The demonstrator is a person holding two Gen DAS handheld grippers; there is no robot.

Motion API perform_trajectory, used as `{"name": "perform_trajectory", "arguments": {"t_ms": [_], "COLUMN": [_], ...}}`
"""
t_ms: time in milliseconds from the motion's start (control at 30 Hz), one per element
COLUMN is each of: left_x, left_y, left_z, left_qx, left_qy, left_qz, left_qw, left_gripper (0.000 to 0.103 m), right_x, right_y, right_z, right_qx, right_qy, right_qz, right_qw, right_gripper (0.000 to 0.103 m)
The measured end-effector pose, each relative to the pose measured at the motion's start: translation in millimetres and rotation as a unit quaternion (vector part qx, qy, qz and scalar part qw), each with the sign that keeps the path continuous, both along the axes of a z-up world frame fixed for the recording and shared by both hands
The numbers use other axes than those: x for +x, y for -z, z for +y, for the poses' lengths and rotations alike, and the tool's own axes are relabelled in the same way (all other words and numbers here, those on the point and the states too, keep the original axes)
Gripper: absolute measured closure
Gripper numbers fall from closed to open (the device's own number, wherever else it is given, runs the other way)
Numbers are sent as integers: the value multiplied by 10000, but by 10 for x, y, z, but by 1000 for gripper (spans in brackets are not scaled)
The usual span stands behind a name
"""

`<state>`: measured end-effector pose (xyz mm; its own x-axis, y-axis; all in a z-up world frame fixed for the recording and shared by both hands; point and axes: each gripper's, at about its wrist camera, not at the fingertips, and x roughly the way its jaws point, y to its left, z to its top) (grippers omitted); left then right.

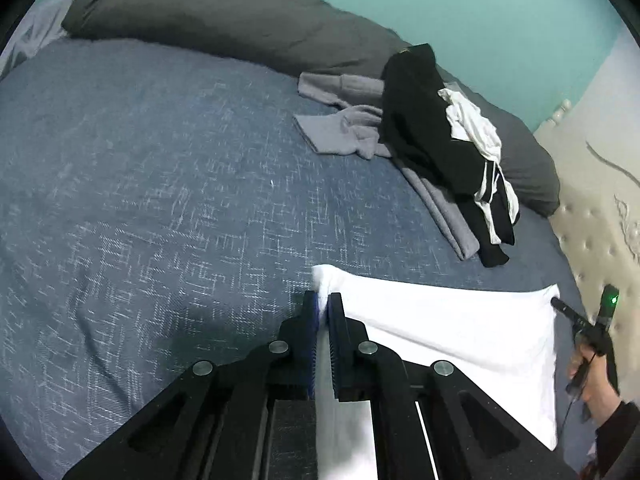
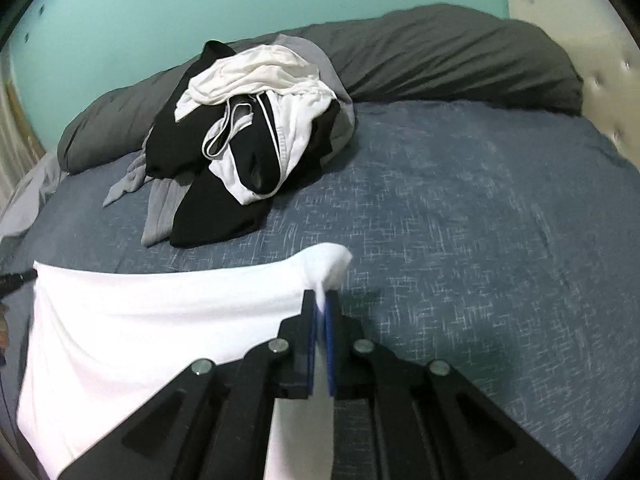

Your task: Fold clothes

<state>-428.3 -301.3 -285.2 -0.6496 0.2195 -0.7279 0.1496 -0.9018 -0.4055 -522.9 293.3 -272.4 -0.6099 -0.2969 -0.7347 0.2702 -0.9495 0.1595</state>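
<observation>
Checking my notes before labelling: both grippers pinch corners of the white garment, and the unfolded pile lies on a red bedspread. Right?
Not quite: the bedspread is blue, as the right wrist view shows. Both grippers, left gripper and right gripper, do pinch the white garment, and the unfolded pile lies there.

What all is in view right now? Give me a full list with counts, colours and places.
white garment: one, white, stretched across the near bed, a top corner pinched in each tool
pile of clothes: one heap, black, white and grey pieces mixed, far side of the bed against the pillows
grey folded pieces: a few, light grey, spread beside the pile; exact count unclear
bedspread: one, blue with pale crosshatch, covering the bed
pillows: long dark grey bulk along the wall; count unclear
wall: teal, behind the pillows
headboard: one, cream, tufted, at the bed's end
left tool: black with blue pads, shut on the garment's corner
right tool: same, shut on the other corner
hand: one, holding the right tool
</observation>
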Motion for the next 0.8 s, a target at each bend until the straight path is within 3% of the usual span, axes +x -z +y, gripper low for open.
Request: {"name": "perform_trajectory", "arguments": {"t_ms": [300, 400, 433, 467, 600, 800], "left_x": [-214, -176, -157, -117, 82, 541], "left_y": [345, 333, 318, 290, 180, 25], "left_z": [184, 145, 115, 72, 51, 318], "left_qx": [-368, -369, -351, -343, -345, -596], "left_qy": [53, -40, -109, -245, -381, -95], "left_qz": [-530, -494, -470, -428, -318, -113], "left_qw": [9979, 9981, 9982, 9982, 9982, 9981], "left_gripper": [93, 86, 77, 68, 65, 65], "right_x": [-133, -70, -38, -5, 63, 252], "right_y": [310, 213, 152, 90, -56, -19], "right_z": [-38, -74, -100, -126, -502, -1477], "right_qx": [7, 236, 306, 375, 125, 391], "right_qy": [159, 193, 152, 111, -705, -2151], "right_qz": [-522, -180, -39, 103, -6, -447], "right_qw": [9985, 9994, 9994, 9992, 9974, 9748], "right_gripper": [94, 81, 70, 68, 68, 60]}}
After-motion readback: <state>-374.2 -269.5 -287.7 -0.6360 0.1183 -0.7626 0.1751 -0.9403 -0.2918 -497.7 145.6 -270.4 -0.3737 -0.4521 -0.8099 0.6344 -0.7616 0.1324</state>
